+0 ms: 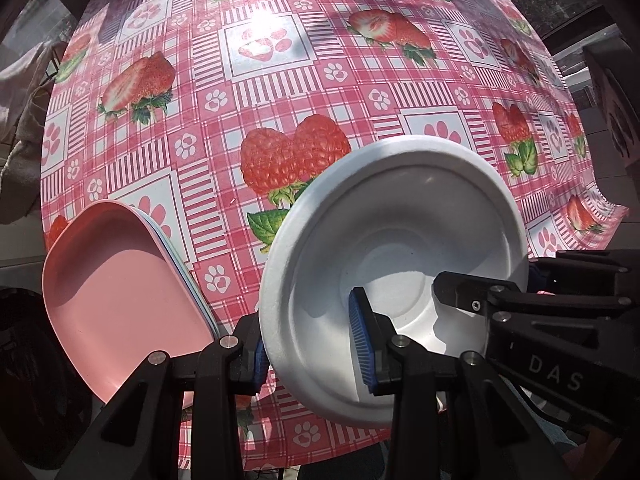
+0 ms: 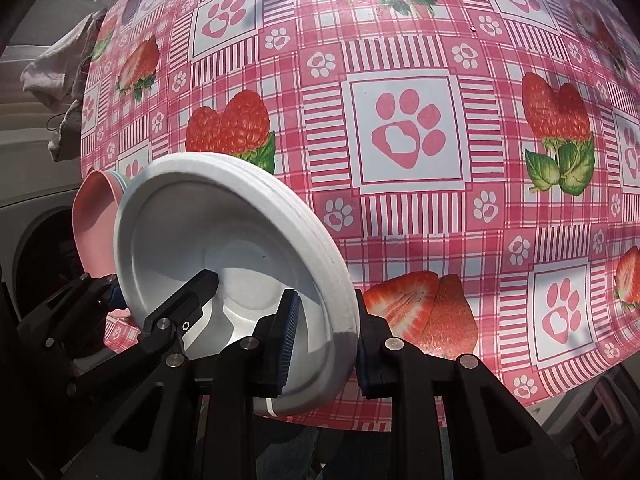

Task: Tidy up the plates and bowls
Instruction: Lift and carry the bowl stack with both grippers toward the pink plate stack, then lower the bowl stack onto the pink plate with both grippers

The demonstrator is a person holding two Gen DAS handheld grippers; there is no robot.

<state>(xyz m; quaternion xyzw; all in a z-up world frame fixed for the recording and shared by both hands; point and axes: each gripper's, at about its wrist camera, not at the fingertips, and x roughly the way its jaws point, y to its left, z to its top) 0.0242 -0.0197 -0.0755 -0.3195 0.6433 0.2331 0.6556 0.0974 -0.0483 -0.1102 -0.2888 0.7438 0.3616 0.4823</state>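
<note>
A: Closest in — left gripper (image 1: pixel 316 344) clamped on the near rim of the white bowl stack (image 1: pixel 400 248), one pad inside the wall, one outside. Right gripper (image 2: pixel 324 344) pinches the opposite rim the same way. Stack held tilted between both, off the tablecloth (image 1: pixel 280 80).

B: Handling?

A: Looks like light moulded-fibre disposables — stiff enough, but the rim could crush and nested layers could slip apart. Grip the rim, all layers together.

B: Plates?

A: Pink plate stack (image 1: pixel 120 300) just beyond the left fingers' outer side, also tilted.
</note>
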